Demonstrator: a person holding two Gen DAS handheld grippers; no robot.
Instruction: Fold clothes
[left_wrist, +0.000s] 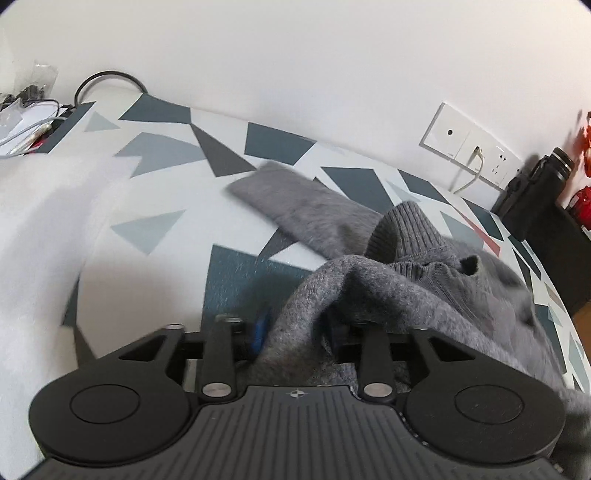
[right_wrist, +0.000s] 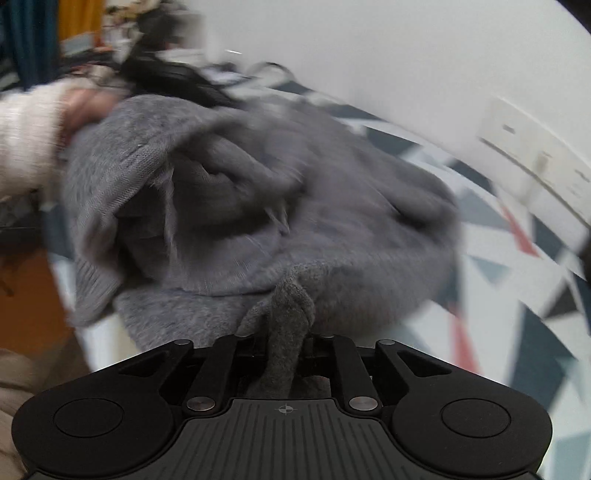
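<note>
A: Left gripper first. Jaws?

B: Clenched on a fold of the grey sweater. Knit bunches between the fingers and spills back over the gripper body. One blue pad shows just left of the cloth.

A: And the right gripper?

B: Same. Clamped on a rope-like twist of the grey sweater, which runs from between the fingers down toward the camera.

A: Where does the garment sit beyond the jaws?

B: Left view: the mass lies ahead and to the right of the jaws, ribbed collar upright just past them, one sleeve stretched flat, ahead and to the left. It rests on a table covered in a triangle pattern of grey, blue and white. Right view: the sweater balloons ahead of the jaws, heavily blurred.

A: Anything further out?

B: Far left of the right jaws, a hand in a pale knit cuff at the sweater's edge. Beyond the left jaws, to the right, wall sockets with a white cable plugged in; a white cloth off to the left.
</note>
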